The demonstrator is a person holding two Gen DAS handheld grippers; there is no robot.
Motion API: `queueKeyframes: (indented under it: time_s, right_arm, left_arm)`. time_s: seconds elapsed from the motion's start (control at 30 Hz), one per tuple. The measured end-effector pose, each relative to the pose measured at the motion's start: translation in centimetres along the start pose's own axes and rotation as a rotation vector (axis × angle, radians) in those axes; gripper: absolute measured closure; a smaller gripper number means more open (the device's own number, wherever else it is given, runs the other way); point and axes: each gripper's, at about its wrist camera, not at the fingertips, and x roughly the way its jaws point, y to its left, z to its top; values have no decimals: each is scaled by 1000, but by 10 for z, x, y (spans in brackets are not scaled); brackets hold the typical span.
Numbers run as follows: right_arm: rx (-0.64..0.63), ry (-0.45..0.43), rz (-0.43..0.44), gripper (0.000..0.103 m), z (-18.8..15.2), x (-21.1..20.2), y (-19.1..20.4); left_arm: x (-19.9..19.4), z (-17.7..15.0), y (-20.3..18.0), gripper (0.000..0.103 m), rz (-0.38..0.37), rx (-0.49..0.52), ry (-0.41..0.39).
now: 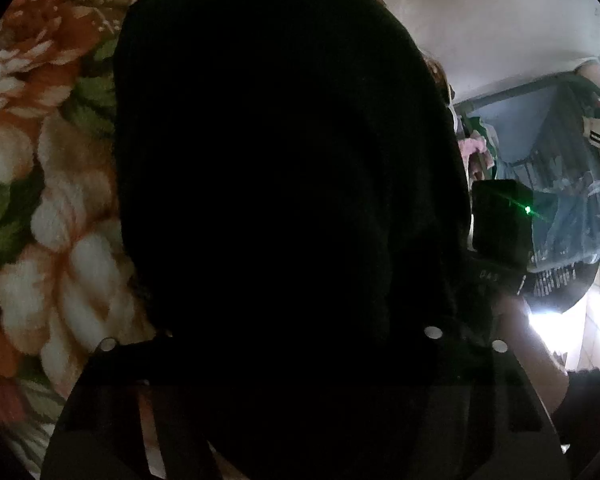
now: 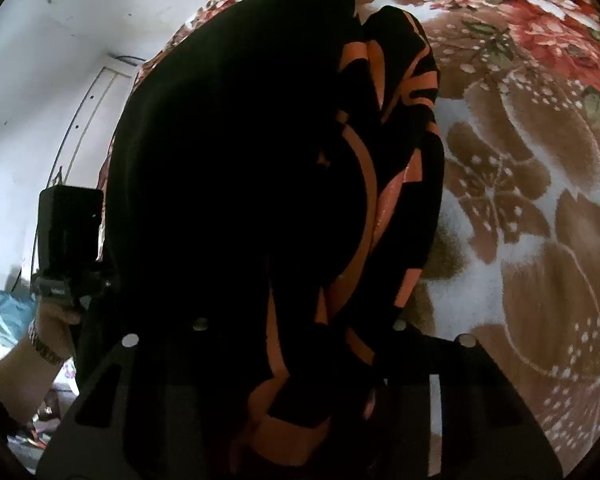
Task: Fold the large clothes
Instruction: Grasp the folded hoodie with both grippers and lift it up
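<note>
Mid-fold, judging by the bunched cloth: near the lens, right gripper (image 2: 324, 412) apparently pinching a gathered edge of the black-and-orange garment (image 2: 384, 184); left gripper (image 1: 300, 408) buried in black cloth, jaws impossible to tell. Next, probably: keep both grips firm, lift and carry the edge across evenly. Beyond, hanging dark and rumpled over the floral blanket (image 2: 540, 200), orange stripes along the right side.

The black garment with orange stripes (image 2: 384, 184) hangs bunched right before me, draped in folds over the floral bedspread (image 2: 540, 200).
</note>
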Motion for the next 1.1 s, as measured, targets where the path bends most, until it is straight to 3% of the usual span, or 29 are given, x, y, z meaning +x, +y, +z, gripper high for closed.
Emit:
queueKeyframes:
  time_s: [0.2, 0.53, 0.7, 0.9, 1.0, 1.1]
  right_arm:
    - [-15, -21, -29, 70, 4, -7, 24]
    - [-66, -83, 0, 74, -22, -71, 59]
    - [-71, -94, 12, 74, -34, -109, 83]
    - [-57, -109, 12, 74, -83, -189, 124]
    - [-37, -119, -9, 74, -113, -236, 139]
    - [10, -154, -41, 74, -144, -278, 143]
  left_arm:
    - [-8, -8, -36, 53, -14, 66, -28]
    - [-49, -31, -101, 55, -53, 142, -74]
    - [-75, -52, -152, 55, -25, 164, -82]
    - [-107, -92, -228, 55, -35, 164, -83]
    - [-137, -116, -229, 55, -59, 188, -54]
    - [-139, -133, -275, 55, -85, 241, -7]
